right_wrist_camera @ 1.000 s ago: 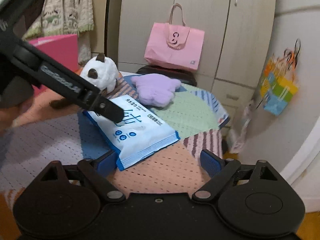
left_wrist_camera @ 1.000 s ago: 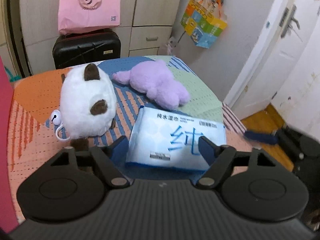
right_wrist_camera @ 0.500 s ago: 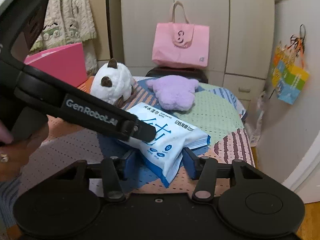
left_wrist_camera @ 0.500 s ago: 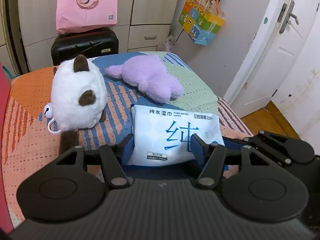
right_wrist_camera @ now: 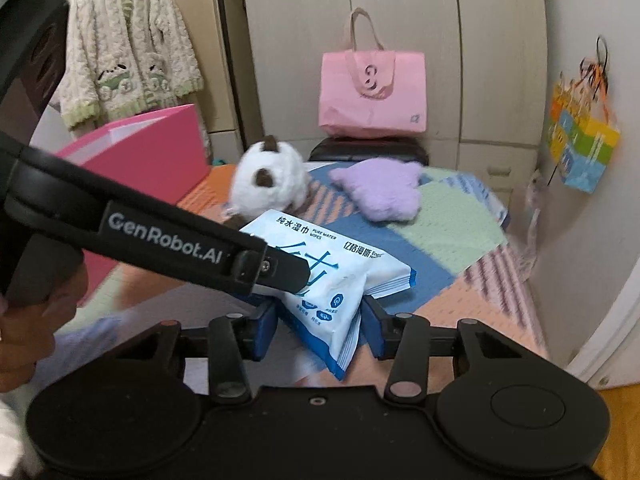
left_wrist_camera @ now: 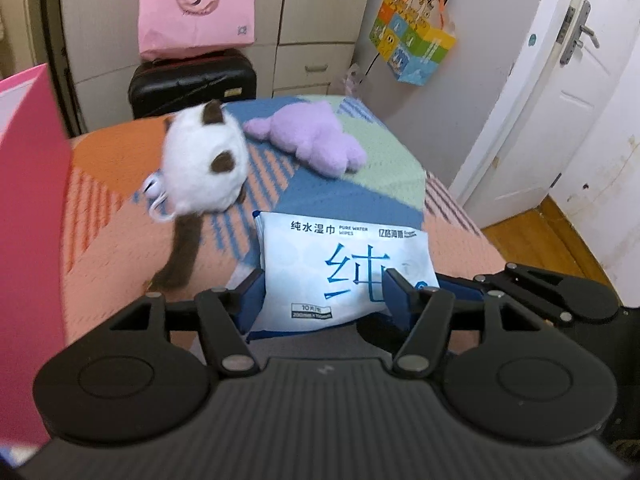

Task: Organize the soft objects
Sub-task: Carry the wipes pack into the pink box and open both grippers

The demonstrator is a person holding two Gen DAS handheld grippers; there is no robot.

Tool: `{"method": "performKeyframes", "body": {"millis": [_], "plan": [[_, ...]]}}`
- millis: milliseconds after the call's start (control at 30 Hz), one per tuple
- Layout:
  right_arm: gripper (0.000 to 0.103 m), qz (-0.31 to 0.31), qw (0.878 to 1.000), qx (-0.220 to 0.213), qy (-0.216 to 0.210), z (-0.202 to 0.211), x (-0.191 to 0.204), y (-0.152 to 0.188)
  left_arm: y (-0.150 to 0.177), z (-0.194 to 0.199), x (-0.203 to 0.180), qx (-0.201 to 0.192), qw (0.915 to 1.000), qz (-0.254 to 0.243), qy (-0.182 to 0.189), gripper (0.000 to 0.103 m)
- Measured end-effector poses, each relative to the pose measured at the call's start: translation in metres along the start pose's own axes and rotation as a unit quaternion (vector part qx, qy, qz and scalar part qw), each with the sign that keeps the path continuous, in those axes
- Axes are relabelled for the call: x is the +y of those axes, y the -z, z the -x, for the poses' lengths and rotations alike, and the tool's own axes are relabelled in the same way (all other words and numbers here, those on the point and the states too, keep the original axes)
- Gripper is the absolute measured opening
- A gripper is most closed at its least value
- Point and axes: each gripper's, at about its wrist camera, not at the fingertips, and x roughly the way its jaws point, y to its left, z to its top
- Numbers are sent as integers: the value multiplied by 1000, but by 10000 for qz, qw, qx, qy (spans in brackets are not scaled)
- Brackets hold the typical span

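Two tools clamp one pack of wet wipes [left_wrist_camera: 340, 264] between them. It is a soft white and blue packet, printed with large blue characters and the words "PURE WATER WIPES". The left tool [left_wrist_camera: 324, 294] has its blue pads pressed against the pack's near end from both sides, and the wrapper bulges out between them. The right tool [right_wrist_camera: 320, 316] pinches a corner of the same pack [right_wrist_camera: 332, 276], which sags and creases downward between its narrowed fingers. The pack appears lifted just above the patchwork bed cover [left_wrist_camera: 112, 248], over its near part.

Beyond the pack, a white plush toy [left_wrist_camera: 204, 172] with brown ears and a brown tail lies on the cover, near the pack's far left corner. A purple plush [left_wrist_camera: 316, 140] lies further back and to the right, apart from both. A pink box [right_wrist_camera: 160, 156] stands open at the left side of the bed. Behind the bed, a pink tote bag [left_wrist_camera: 196, 4] sits on a black suitcase [left_wrist_camera: 192, 80] in front of pale cabinets. A colourful bag [left_wrist_camera: 416, 48] hangs on the wall at right, near a white door [left_wrist_camera: 552, 92]. A fluffy cream robe [right_wrist_camera: 128, 44] hangs at the back left.
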Motion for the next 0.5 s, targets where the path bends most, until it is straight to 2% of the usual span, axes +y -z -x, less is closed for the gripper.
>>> {"method": "performKeyframes", "body": {"millis": [167, 500], "plan": [[51, 1, 9997, 175, -139, 14, 29, 5, 17, 30, 4, 98, 9998, 23, -171, 62], [52, 209, 9966, 526, -602, 47, 80, 4, 50, 92, 28, 166, 9992, 316, -182, 63]]}}
